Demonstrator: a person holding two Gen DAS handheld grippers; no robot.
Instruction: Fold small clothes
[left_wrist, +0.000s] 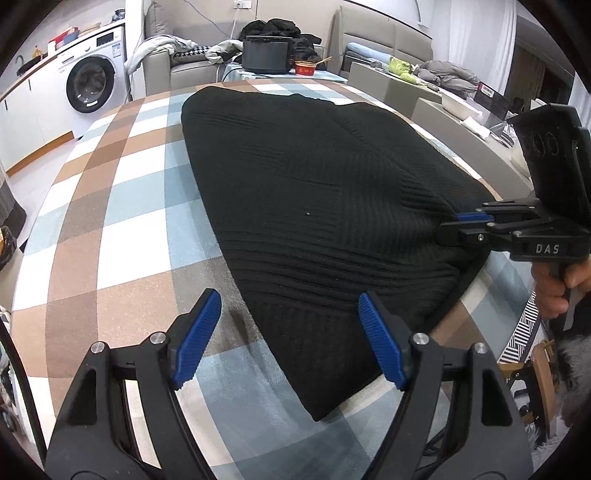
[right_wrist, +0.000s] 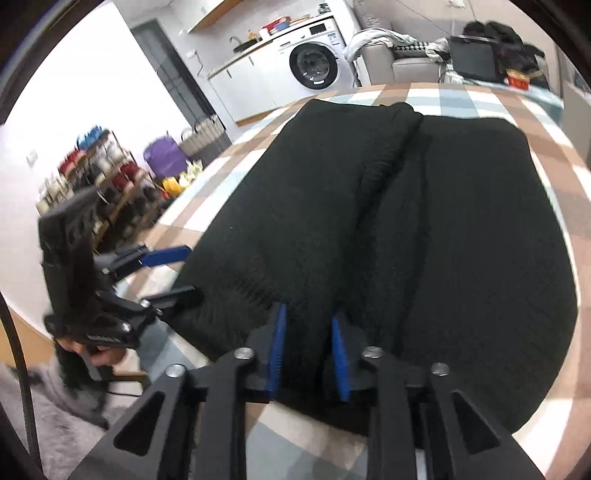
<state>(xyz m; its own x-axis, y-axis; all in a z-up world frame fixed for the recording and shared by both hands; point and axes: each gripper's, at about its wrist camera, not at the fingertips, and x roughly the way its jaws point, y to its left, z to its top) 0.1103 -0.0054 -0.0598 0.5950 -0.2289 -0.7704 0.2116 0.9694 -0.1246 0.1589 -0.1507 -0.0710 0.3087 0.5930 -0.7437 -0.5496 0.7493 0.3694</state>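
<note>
blue pads (right_wrist: 277, 347) of the right gripper (right_wrist: 308, 349) pinched the soft, floppy black sweater (right_wrist: 443, 229) hem; left gripper (left_wrist: 290, 339) gaped wide at its corner.

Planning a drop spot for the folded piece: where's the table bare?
Bare checked cloth left of the black knit, from the left tongs to the far edge. Narrow strip beyond the knit. Right edge crowded: knit overhangs and the right tongs bite its hem.

White letters "DAS" — on the right tongs (left_wrist: 456, 225) body.
</note>
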